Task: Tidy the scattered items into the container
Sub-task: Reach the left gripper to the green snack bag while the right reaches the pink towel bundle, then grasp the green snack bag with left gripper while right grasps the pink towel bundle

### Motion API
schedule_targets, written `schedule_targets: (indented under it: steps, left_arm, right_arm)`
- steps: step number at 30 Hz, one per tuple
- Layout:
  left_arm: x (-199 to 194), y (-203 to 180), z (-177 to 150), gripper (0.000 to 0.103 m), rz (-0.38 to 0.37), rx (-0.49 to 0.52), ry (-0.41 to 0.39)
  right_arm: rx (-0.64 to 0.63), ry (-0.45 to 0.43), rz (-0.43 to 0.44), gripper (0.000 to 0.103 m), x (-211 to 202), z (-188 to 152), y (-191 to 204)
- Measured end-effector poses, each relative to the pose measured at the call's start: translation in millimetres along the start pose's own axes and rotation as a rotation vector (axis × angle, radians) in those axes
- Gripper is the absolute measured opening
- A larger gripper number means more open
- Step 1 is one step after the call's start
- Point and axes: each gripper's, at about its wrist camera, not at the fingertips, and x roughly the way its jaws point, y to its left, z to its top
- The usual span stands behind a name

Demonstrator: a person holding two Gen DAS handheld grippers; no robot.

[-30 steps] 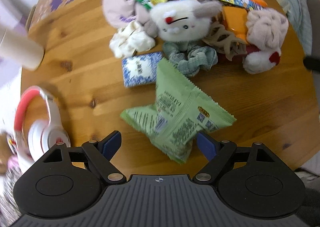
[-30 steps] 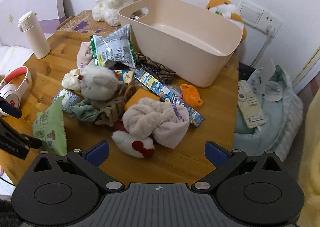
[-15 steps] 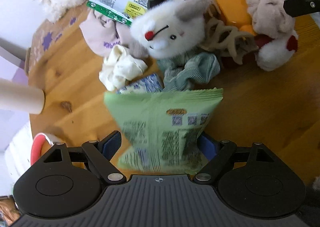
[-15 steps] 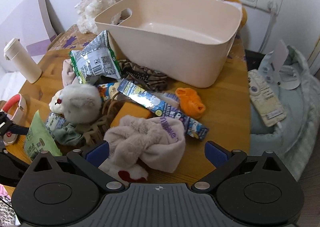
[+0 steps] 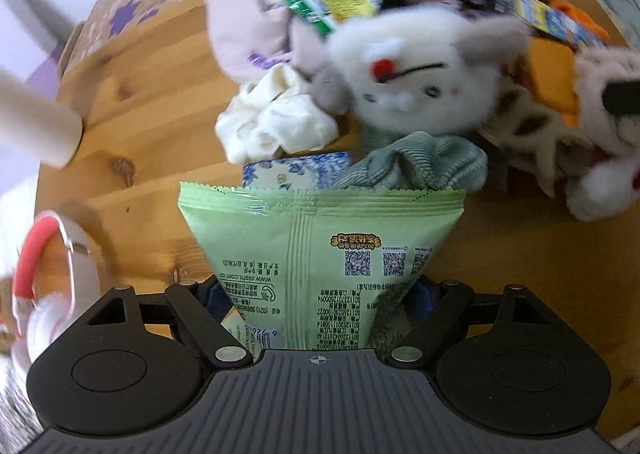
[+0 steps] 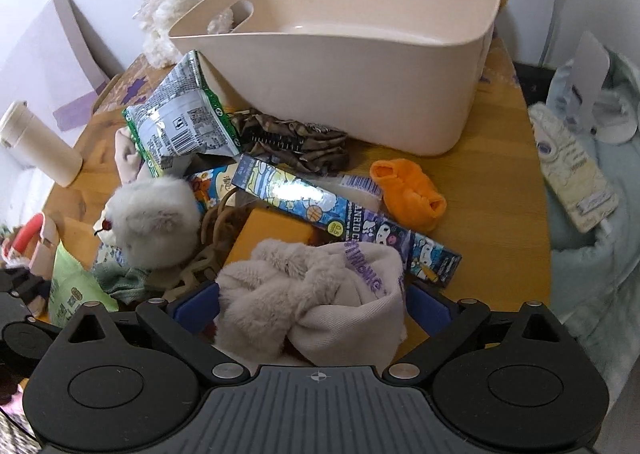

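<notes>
Lying between left hand-held gripper (image 5: 318, 296) jaws: green snack packet (image 5: 320, 246)

- Green snack packet (image 5: 320, 246): printing seen upside down, with three QR codes, a web address that looks like "www.oishi.com.cn", "(021)" and rows of long digit strings.
- Long cartoon box (image 6: 344, 214): "0.5" in a small green circle; "SANRIO C…", partly hidden.
- Beige cloth (image 6: 360, 294): purple lettering, unreadable.
</notes>
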Motion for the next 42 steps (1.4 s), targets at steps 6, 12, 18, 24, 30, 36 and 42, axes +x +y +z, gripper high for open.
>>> schedule_targets:
  steps: [6,12,18,24,30,36,42]
  left_arm:
    - [-0.9,8.7,-2.7,0.072,-0.036,-0.049,-0.019]
    - [-6.8,11.8,-13.3,0.066,-0.079,-0.081,-0.033]
    - [-16.1,14.3,-20.2,0.063,-0.091,-0.112,-0.038]
    - [-27.8,22.2,-17.5,0.063,-0.102,-0.148,-0.064]
    - [-52.9,28.4,-10.1,0.063,-0.11,-0.162,-0.15]
    - [-78.7,33.1,18.5,0.063,-0.123,-0.178,-0.239]
    - [-106.7,29.3,58.1,0.063,-0.101,-0.109,-0.376]
  right_arm:
    - [0.041,0.006,0.075,0.082,5.2,-1.8,-6.6]
    - [0.019,-0.011,0.107,0.058,1.5,-0.8,-8.0]
    - [0.02,-0.032,0.126,0.044,-4.7,-1.5,-12.8]
    - [0.034,-0.063,0.14,0.036,-12.6,-3.5,-19.3]
    - [0.044,-0.121,0.144,0.036,-30.5,-2.1,-24.2]
    - [0.037,-0.216,0.14,0.036,-60.9,14.0,-30.7]
    - [0.03,-0.354,0.109,0.036,-91.6,41.0,-35.6]
